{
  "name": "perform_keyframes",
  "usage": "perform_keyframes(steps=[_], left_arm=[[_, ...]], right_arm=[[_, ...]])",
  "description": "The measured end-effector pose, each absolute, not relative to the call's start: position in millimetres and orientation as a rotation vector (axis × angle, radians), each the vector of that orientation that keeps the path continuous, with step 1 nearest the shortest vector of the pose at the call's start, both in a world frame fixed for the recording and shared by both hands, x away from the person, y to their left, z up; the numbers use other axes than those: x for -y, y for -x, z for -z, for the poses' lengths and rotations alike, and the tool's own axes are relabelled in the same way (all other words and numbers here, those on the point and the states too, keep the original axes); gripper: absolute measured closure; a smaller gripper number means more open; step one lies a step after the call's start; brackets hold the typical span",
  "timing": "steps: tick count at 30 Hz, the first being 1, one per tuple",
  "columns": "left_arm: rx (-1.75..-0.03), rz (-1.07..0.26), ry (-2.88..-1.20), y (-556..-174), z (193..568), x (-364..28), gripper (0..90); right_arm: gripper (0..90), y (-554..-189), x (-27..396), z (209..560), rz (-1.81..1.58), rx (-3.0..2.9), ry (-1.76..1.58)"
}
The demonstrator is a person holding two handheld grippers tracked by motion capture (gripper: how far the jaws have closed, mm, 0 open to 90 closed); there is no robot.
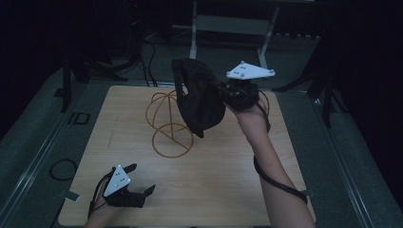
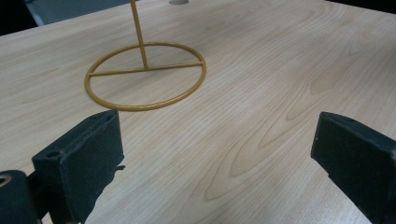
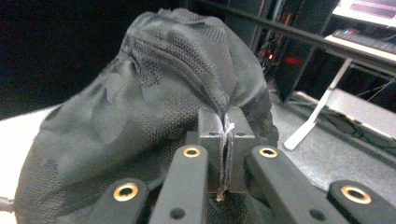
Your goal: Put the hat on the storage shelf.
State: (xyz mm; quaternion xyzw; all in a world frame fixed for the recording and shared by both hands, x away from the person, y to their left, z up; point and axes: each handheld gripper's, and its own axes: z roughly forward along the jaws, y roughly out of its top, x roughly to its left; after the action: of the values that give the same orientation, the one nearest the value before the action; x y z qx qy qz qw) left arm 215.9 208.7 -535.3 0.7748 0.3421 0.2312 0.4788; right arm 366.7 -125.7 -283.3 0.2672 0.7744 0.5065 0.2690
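Black cap up in the air, wire stand bare

Right gripper [image 3: 224,135] is pinching the black cap [image 1: 202,97] beside the gold wire stand [image 1: 168,123]; left gripper [image 1: 138,183] rests wide open on the table [image 1: 214,190].

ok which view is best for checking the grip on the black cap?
Right gripper view: the right gripper has its jaws pinched shut on an edge of the black cap, up close. The high view shows the cap hanging over the wire stand; the left gripper view shows the stand's base.

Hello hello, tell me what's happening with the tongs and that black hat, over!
Right tongs shut on black mesh fabric cap, held aloft beside gold wire stand. Left tongs open, empty, low over wooden table. Nothing blocking.
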Motion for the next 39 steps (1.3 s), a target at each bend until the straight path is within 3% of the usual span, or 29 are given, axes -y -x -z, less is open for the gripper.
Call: perform_keyframes(steps=[24,39], left_arm=[[-0.827,-0.562,-1.895,-214.3,538.8,-211.3,2.9],[-0.828,-0.552,-1.888,-214.0,539.9,-211.3,2.9]], right_arm=[[87.6,-389.3,55.4,324.2,-1.312,-2.316,-0.692],[85.2,-396.1,39.3,337.8,-1.313,-2.355,-0.700]])
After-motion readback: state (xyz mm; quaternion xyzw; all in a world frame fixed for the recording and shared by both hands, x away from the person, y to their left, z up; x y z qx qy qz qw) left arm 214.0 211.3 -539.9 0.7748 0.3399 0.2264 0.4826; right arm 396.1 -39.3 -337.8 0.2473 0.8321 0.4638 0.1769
